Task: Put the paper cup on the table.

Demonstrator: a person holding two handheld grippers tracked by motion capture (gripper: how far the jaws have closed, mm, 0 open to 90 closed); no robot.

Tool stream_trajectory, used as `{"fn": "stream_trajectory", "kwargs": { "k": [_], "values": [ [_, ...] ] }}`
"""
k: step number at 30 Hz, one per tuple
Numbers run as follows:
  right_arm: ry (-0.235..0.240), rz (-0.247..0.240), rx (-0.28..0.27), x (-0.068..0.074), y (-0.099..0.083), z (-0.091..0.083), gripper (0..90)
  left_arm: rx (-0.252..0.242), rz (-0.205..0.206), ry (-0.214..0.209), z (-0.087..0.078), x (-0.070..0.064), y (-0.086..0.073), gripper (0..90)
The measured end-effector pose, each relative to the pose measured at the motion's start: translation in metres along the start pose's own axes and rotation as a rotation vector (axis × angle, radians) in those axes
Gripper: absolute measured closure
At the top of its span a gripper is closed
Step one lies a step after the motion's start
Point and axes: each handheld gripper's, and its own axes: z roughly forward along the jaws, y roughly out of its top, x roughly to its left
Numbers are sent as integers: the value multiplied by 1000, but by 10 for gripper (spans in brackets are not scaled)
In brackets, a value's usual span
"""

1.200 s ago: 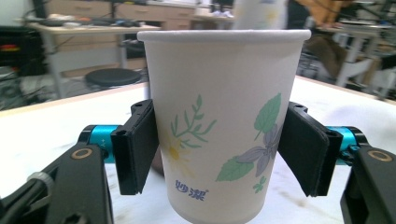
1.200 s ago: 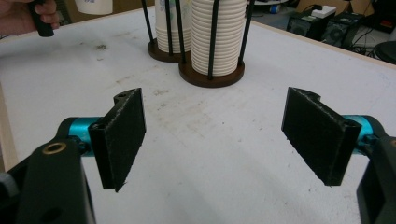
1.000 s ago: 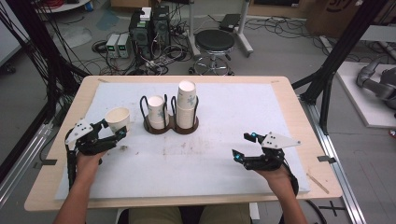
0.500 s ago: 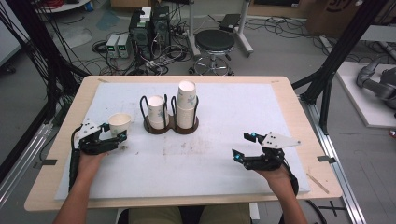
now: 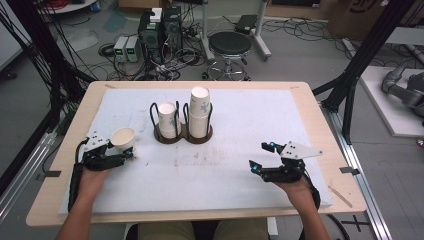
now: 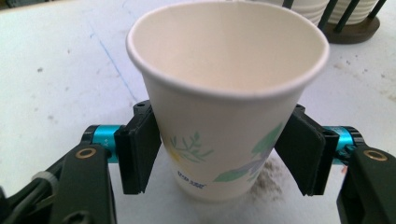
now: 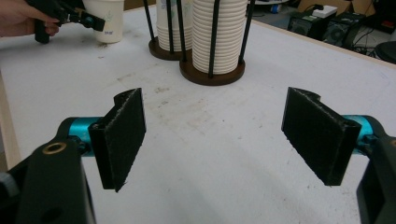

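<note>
1. Your left gripper point(image 5: 125, 154) sits near the left edge of the surface point(image 5: 240, 175), its jaws set either side of a single paper cup point(image 6: 224, 107). Both pads lie against or just beside the cup wall; whether they press it cannot be told. The cup stands upright on its base, mouth up, which suits a side grasp low on the wall.
2. The cup is well apart from the cup holder point(image 5: 182, 134), a dark two-bay wire rack toward the far edge, about mid-width. It seems to have been kept clear of the rack so the jaws have room on both sides.
3. The rack's left bay holds a short stack of cups point(image 5: 167, 119); the right bay holds a taller stack point(image 5: 200, 111). The wire uprights keep each stack vertical.
4. Your right gripper point(image 5: 259, 157) rests near the near right corner, jaws wide apart with nothing between them, probably parked out of the way.
5. The surface is a wooden top under a white, faintly smudged sheet.
6. Beyond the far edge: a round stool point(image 5: 229, 46), electronic boxes point(image 5: 160, 27), and loose cables on the floor.
</note>
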Motion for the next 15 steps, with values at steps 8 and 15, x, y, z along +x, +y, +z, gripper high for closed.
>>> {"fn": "stream_trajectory", "kwargs": {
  "k": [8,15],
  "values": [
    [4,0,6,-1,0,0,224,18,-23,23,-3,-4,-2,280],
    [1,9,11,-2,-2,0,224,-56,-66,49,-20,-8,2,158]
  ]
}}
